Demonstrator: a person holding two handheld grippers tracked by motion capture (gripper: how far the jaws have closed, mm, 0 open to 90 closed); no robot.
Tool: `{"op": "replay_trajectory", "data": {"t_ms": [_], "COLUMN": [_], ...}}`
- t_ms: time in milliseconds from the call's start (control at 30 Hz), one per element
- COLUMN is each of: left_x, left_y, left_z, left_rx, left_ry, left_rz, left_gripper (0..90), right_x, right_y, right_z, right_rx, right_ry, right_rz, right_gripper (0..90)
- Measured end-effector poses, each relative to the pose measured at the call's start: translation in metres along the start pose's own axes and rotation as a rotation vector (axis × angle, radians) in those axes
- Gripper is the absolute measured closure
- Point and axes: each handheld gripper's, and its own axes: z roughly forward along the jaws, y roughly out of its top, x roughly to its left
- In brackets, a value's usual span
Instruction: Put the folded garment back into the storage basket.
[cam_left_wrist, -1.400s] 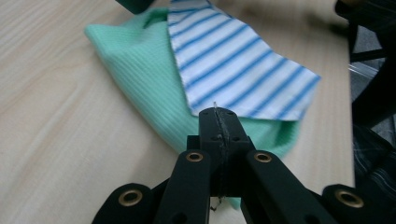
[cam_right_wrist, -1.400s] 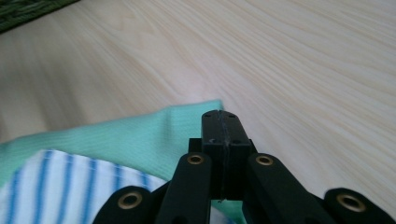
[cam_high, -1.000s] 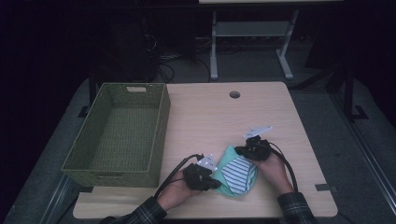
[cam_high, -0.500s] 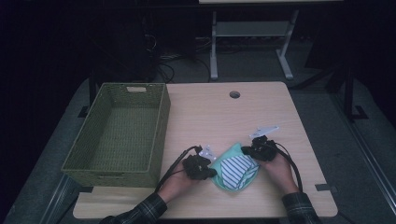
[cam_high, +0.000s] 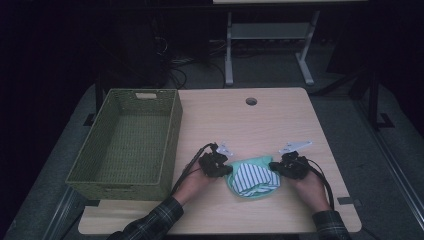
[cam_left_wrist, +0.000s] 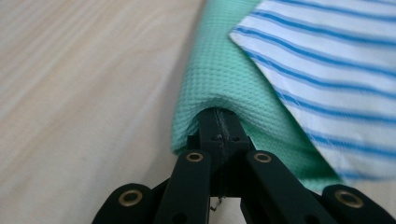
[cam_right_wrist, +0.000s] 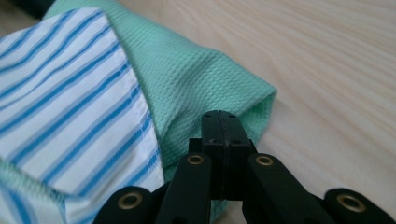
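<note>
A mint-green waffle cloth (cam_high: 248, 192) lies bunched near the table's front edge, with a blue-and-white striped cloth (cam_high: 255, 177) lying on top of it. My left gripper (cam_high: 229, 171) is at its left end and my right gripper (cam_high: 272, 166) at its right end. In the left gripper view the jaws (cam_left_wrist: 219, 116) are shut, their tips tucked into a fold of the green cloth (cam_left_wrist: 210, 70), beside the striped cloth (cam_left_wrist: 327, 51). In the right gripper view the shut jaws (cam_right_wrist: 219, 117) pinch a corner fold of the green cloth (cam_right_wrist: 187, 79), with the striped cloth (cam_right_wrist: 65, 93) to the left.
A green woven basket (cam_high: 172, 130) stands on the left part of the wooden table (cam_high: 260, 125). A round cable hole (cam_high: 251, 101) sits near the far edge. A metal stand (cam_high: 267, 35) is on the dark floor behind the table.
The left hand moved away from the front edge and the right hand came right and nearer. The cloth bundle turned from slanted to level between the two grippers.
</note>
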Motion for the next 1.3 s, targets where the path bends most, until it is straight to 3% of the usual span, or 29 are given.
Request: {"op": "replay_trajectory", "data": {"t_ms": [200,333,400,533,667,767,800,833,1033,1300], "left_x": [0.012,0.014,0.015,0.014,0.011,0.010,0.008,0.006,-0.002,-0.009], "left_y": [0.006,0.005,0.003,-0.001,-0.008,-0.011,-0.013,-0.013,-0.016,-0.021], "left_z": [0.005,0.001,-0.007,-0.018,-0.028,-0.031,-0.033,-0.033,-0.034,-0.036], "left_rx": [-0.012,-0.039,-0.048,-0.057,-0.057,-0.058,-0.052,-0.043,-0.039,-0.024], "left_ry": [0.012,0.007,0.004,-0.005,-0.001,-0.006,-0.013,-0.020,-0.041,-0.063], "left_rz": [-0.012,-0.042,-0.053,-0.069,-0.067,-0.078,-0.072,-0.063,-0.058,-0.050], "left_gripper": [89.6,88.8,83.0,73.6,61.2,52.4,52.4,46.7,37.8,27.9], "right_x": [0.007,0.011,0.006,-0.005,-0.018,-0.023,-0.025,-0.030,-0.031,-0.024], "right_y": [-0.009,-0.011,-0.007,0.001,0.010,0.013,0.015,0.018,0.016,0.003], "right_z": [-0.008,-0.014,-0.021,-0.025,-0.016,-0.012,-0.009,-0.003,0.007,-0.002], "right_rx": [0.003,0.002,-0.053,-0.102,-0.112,-0.107,-0.098,-0.097,-0.052,-0.024], "right_ry": [0.008,0.000,0.004,-0.015,-0.021,-0.014,-0.022,-0.013,0.005,0.033], "right_rz": [-0.002,-0.017,-0.009,0.010,0.026,0.040,0.032,0.044,0.038,0.001], "right_gripper": [89.9,89.8,89.8,89.8,89.9,89.9,89.9,89.8,89.8,89.8]}}
